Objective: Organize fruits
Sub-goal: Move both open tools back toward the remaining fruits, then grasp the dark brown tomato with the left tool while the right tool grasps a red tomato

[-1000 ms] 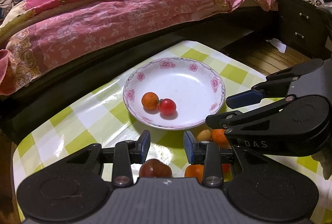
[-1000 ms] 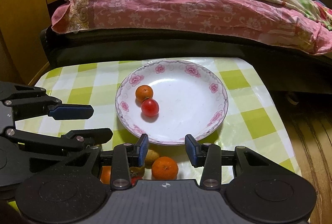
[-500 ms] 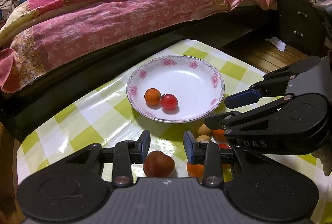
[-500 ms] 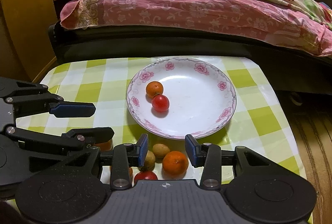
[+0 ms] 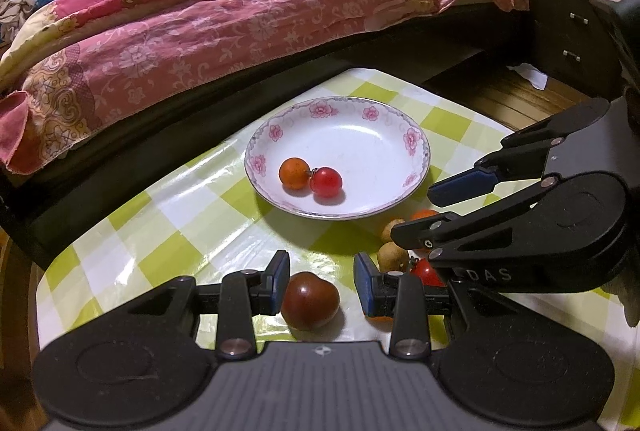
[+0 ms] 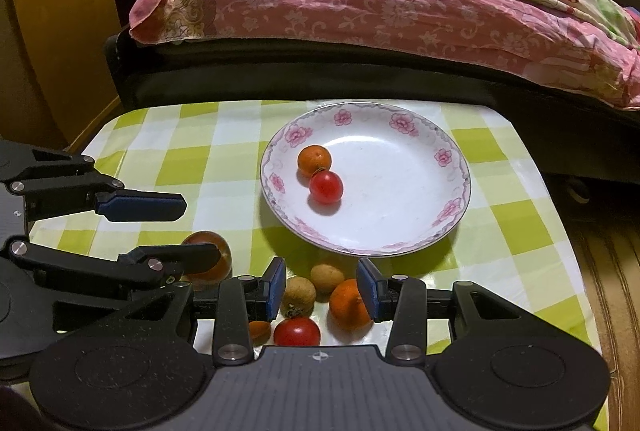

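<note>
A white floral plate (image 5: 414,159) (image 6: 448,191) holds a small orange (image 5: 294,172) (image 6: 314,160) and a red tomato (image 5: 326,182) (image 6: 326,186). My left gripper (image 5: 322,277) is open, its fingers on either side of a dark red tomato (image 5: 311,300) on the table; that tomato also shows in the right wrist view (image 6: 208,259). My right gripper (image 6: 321,283) is open over a cluster near the plate: two brown longans (image 6: 300,296), an orange (image 6: 348,303) and a red tomato (image 6: 297,331).
The table wears a green-checked cloth (image 6: 192,159). A bed with a pink quilt (image 5: 200,15) stands close behind it. A dark dresser (image 5: 572,39) is at the right, wooden furniture (image 6: 48,31) at the left. The table edge drops to wood floor (image 6: 608,271).
Both grippers have pulled back from the plate, so it looks smaller and farther. The dark tomato and the fruit cluster have come fully into view between the open fingers.
</note>
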### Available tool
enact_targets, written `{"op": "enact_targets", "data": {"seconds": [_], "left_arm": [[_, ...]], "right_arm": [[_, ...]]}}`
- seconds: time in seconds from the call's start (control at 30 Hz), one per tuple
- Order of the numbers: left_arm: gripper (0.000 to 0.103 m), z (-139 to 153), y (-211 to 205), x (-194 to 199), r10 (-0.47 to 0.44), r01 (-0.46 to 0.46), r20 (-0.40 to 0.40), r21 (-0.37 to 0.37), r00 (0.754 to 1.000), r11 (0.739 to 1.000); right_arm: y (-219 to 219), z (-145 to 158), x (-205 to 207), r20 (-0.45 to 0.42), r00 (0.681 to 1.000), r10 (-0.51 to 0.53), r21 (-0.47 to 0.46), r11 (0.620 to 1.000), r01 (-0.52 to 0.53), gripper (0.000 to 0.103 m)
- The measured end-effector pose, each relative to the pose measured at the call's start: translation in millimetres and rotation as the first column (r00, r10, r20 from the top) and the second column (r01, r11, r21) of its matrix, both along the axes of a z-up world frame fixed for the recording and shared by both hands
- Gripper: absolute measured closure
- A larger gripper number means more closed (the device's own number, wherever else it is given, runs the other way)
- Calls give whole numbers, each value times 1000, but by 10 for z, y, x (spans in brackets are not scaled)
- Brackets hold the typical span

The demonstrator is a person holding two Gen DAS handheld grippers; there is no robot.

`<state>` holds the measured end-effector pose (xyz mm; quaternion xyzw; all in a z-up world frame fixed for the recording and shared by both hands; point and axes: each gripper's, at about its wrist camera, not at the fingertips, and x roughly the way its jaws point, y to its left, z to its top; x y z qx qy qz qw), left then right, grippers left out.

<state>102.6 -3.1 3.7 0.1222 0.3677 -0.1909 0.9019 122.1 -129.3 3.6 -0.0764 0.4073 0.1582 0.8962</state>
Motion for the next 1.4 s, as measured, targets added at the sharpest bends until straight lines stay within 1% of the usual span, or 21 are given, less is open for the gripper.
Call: {"op": "enact_targets", "data": {"seconds": [0.4,0.57,0.87,1.13,1.4], "left_arm": [[59,-69,17,-53,-15,16,-9,20,1000,1000],[55,-81,41,-83,-24,24,-9,22,1000,999],[54,-152,91,-195,-58,59,-13,53,998,997],[54,-216,125,-111,-47,48,-32,59,998,997],[53,-288,179,-23,-50,54,-58,56,997,997]], "right_arm": [[39,-48,-47,-14,1000,17,-14,1000,-17,64],[44,-55,-53,-12,1000,18,-19,1000,-18,60],[-21,-80,-200,-27,999,41,-13,999,-41,56],[-48,-167,-227,-59,996,67,7,998,-67,55],[-67,-282,-145,-101,993,61,35,998,-58,55]]}}
